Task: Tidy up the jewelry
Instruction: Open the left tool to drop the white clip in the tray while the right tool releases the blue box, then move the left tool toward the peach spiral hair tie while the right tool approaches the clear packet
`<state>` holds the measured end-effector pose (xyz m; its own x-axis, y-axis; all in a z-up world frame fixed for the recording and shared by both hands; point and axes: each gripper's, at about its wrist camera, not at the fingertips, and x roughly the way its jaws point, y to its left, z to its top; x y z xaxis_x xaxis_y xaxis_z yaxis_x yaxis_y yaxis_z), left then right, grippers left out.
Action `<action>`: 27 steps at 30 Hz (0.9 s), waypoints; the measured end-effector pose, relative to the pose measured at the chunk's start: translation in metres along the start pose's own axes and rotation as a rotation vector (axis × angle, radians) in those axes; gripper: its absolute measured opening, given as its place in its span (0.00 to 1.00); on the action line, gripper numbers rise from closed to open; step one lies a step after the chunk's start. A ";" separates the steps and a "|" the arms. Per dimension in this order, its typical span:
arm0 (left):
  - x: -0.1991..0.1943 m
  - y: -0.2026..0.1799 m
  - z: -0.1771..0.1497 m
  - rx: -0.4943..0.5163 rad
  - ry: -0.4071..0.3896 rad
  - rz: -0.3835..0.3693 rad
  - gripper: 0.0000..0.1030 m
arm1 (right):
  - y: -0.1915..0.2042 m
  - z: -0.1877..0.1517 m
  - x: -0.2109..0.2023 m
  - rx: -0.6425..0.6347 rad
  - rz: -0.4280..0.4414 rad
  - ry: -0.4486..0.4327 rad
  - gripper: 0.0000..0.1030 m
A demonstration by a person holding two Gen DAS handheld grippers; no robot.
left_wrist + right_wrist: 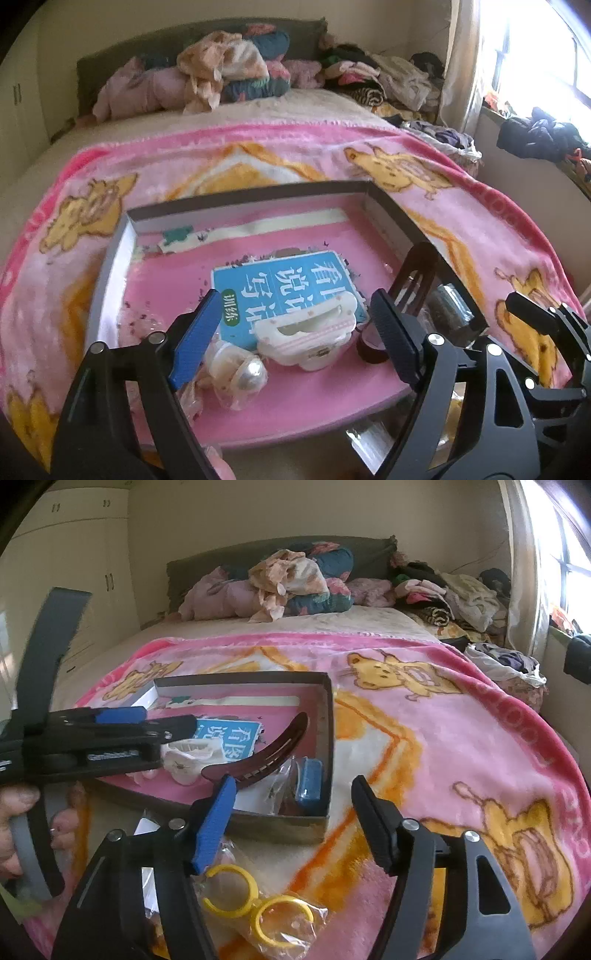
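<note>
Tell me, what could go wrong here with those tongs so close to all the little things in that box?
The open left tongs straddle a white hair claw beside a pearl piece; closing off-centre might knock the pearl or pinch the blue booklet too.
The long brown hair clip leans on other things in the box, so a nudge may tip it out.
The right tongs hang open over bagged yellow rings; slippery plastic could slide free.

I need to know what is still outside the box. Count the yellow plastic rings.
2. Both yellow plastic rings lie in one clear bag on the pink blanket, before the cardboard box: one open-ended beside the right gripper's blue finger, one nearer the camera. More may be hidden.
</note>
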<state>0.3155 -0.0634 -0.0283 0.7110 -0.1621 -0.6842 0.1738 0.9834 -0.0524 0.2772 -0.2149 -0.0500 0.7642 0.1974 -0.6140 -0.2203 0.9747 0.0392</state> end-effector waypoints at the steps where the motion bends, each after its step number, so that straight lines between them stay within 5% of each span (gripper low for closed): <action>1: -0.005 -0.001 0.000 0.004 -0.011 0.005 0.79 | 0.000 0.000 -0.001 0.002 -0.003 -0.002 0.65; 8: -0.033 0.002 -0.003 -0.013 -0.066 0.010 0.89 | -0.003 -0.003 -0.016 0.018 -0.023 -0.025 0.76; 27: -0.090 0.011 -0.039 -0.060 -0.139 0.008 0.89 | 0.004 -0.014 -0.064 0.002 -0.040 -0.082 0.85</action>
<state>0.2270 -0.0350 0.0048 0.8007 -0.1595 -0.5775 0.1291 0.9872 -0.0936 0.2188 -0.2249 -0.0216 0.8198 0.1659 -0.5481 -0.1870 0.9822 0.0176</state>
